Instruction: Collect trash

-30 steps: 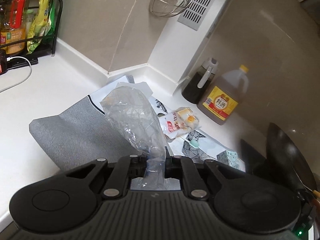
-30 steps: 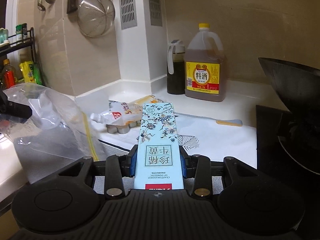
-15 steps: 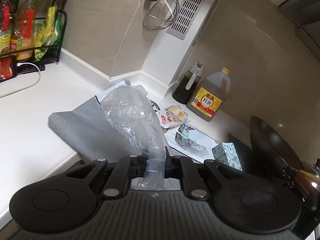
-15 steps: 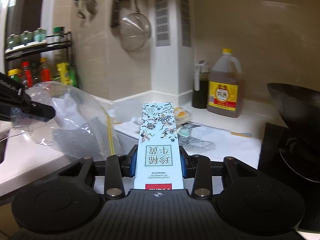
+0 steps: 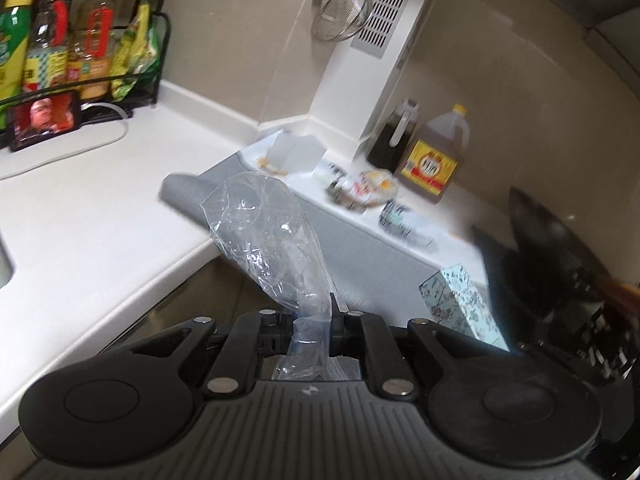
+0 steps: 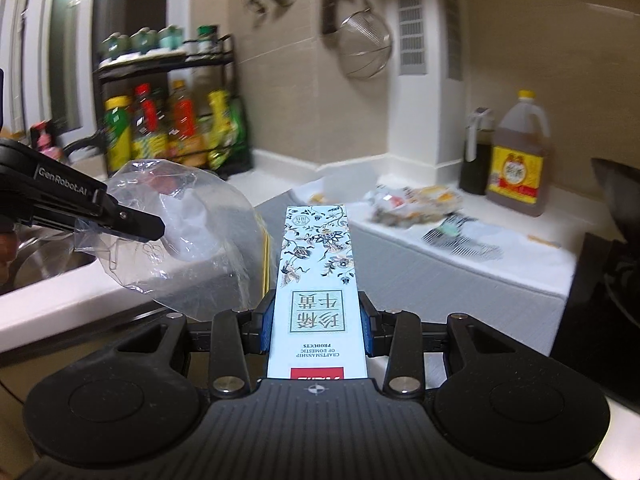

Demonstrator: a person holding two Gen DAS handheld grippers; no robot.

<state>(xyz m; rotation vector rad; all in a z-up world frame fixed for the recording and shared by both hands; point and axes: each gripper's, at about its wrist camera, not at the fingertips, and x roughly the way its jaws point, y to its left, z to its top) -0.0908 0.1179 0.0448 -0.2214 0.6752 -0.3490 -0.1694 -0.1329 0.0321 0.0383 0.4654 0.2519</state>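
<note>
Clear plastic bag [image 5: 268,236] is pinched in the left tongs [image 5: 312,320], jaws nearly closed on its thin neck; the rest of the bag puffs up in front, out past the edge of the white bench [image 5: 92,208]. Blue flowery box [image 6: 316,280] is clamped by its sides in the right tongs [image 6: 316,330] & sticks out forward, just beside the bag. In the right view the left tongs [image 6: 152,228] come in from the left w/ the bag [image 6: 180,236] hanging off them.

Farther on, a grey & white mat [image 5: 360,240] drapes over the bench edge. On it lie more bits of trash: a crinkly wrapper [image 5: 368,190] & a black & white packet [image 5: 400,220], both blurry. Behind them, by the wall, stand a dark bottle [image 5: 394,136] & a big brown jug [image 5: 438,160] w/ a yellow label. A black wok [image 5: 560,240] sits at right. Far left, a rack [image 5: 80,52] holds bottles. A metal strainer [image 5: 344,12] hangs on the wall.
</note>
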